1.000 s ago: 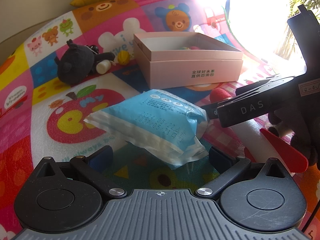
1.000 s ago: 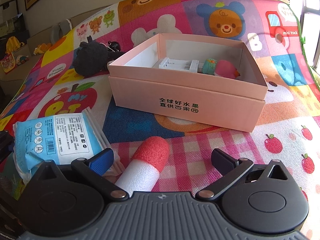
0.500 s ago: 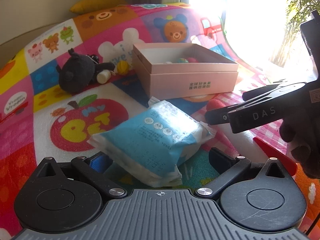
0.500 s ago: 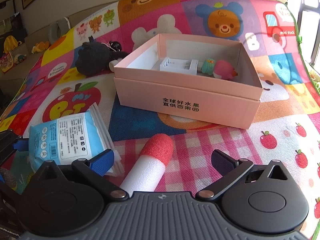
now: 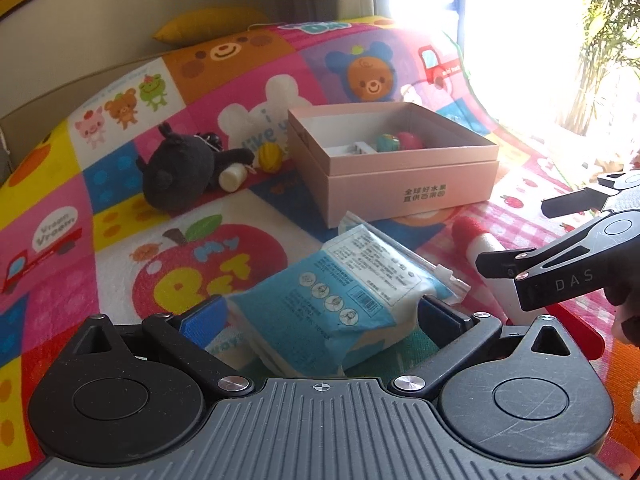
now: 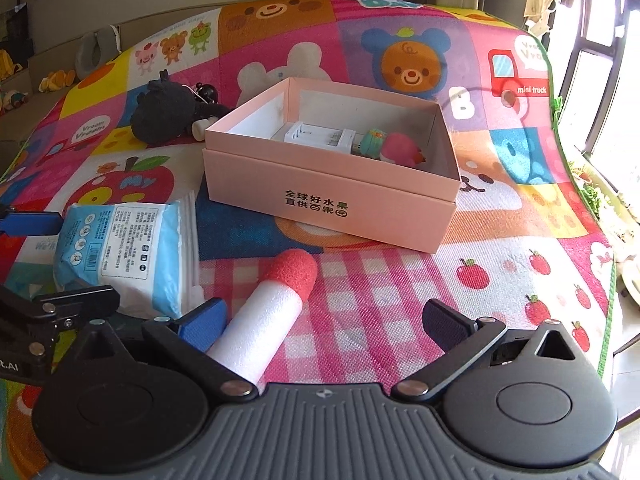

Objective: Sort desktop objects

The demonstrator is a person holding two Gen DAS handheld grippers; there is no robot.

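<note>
So in the last second the left tongs [image 5: 320,316] had picked the blue-and-white wipes packet [image 5: 340,300] up and swung it round. A second earlier it sat with its date-stamped side toward the left wrist camera; at this moment the printed label with the barcode faced up instead. It also looked lifted clear of the play mat [image 5: 180,268], with the pads pressed into its two sides. Meanwhile the pink box [image 5: 400,184] had slid further off in that view, so I'd guess the hand was raising the packet to carry it over to the box. The grab seemed done; the drop-off wasn't.

The right tongs [image 6: 324,320] were spread wide and holding nothing, hovering just over the foam stick with the red tip [image 6: 272,308], which lay flat on the mat nearer its front edge. Probably next in line.

The packet itself was soft and squashy, dented where it was pinched, with a clear sealed flap [image 5: 404,256] sticking out toward the box. The box sat mid-mat, lid off, with a white tray [image 6: 316,136] and a couple of small toys [image 6: 396,150] already inside. A dark plush toy [image 5: 180,172] lay to its left.
</note>
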